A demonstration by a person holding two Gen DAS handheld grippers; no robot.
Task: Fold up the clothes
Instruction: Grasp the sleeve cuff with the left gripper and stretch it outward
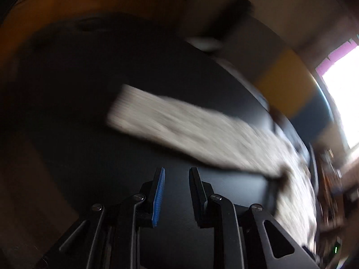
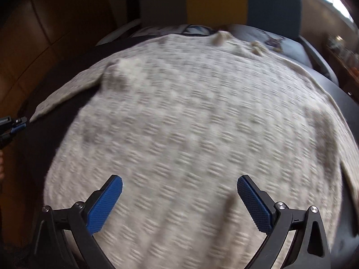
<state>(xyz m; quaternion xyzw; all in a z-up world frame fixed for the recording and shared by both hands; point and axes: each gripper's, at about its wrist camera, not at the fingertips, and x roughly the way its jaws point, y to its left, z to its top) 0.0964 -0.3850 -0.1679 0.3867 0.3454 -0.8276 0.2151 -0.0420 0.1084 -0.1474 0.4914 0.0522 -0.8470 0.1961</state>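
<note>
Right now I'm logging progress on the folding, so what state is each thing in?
Sweater: spread flat on the dark table, not yet folded.
Sleeve: stretched out straight to the side.
Left hand-held gripper: open by a narrow gap, empty.
Right hand-held gripper: wide open over the sweater, empty.

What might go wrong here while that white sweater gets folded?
The sleeve lies stretched across the dark table; the left gripper, open and clear of it, may miss its edge. The right gripper hovers wide open over the sweater body, so it might pinch extra knit and bunch it.
</note>
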